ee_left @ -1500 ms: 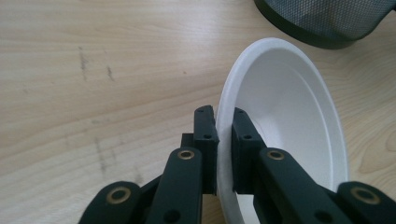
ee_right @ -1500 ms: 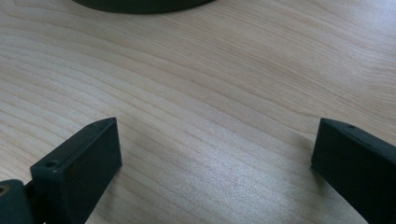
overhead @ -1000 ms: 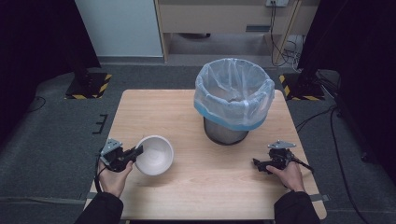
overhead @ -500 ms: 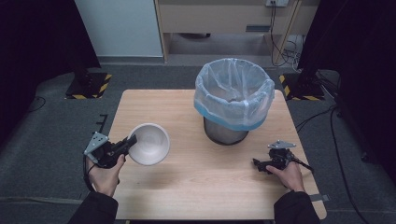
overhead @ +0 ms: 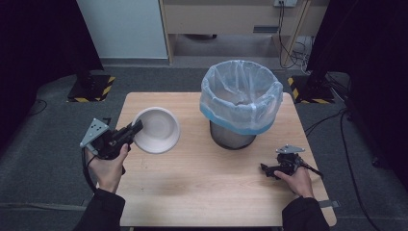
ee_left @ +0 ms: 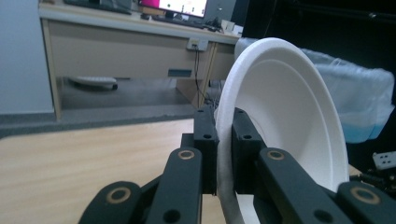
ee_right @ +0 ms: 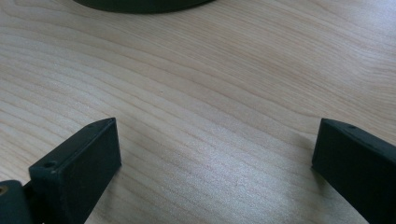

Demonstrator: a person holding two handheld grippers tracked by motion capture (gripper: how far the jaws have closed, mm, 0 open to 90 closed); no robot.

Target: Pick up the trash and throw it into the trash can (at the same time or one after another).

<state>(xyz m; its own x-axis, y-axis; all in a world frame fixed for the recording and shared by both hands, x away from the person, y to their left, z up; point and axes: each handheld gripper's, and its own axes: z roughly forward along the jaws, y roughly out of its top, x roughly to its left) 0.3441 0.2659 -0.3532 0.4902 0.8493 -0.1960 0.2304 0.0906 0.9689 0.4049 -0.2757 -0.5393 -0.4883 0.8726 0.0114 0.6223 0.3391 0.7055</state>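
Note:
A white bowl (overhead: 156, 130) hangs tilted above the left part of the wooden table (overhead: 202, 192), its hollow turned toward the camera. My left gripper (overhead: 136, 129) is shut on its rim at the left edge. In the left gripper view the rim of the bowl (ee_left: 285, 116) is pinched between my left gripper (ee_left: 225, 140), the two black pads pressing on either side. My right gripper (overhead: 265, 169) rests low on the table at the right, and its own view shows the right gripper (ee_right: 212, 154) open with bare wood between the jaws.
A dark bin lined with a pale blue bag (overhead: 240, 98) stands at the back middle of the table, to the right of the bowl; the bag (ee_left: 359, 100) is also in the left gripper view. A desk and cables lie beyond the table.
My left gripper has lifted the bowl off the table and tipped it up on edge. The right hand has stayed where it was.

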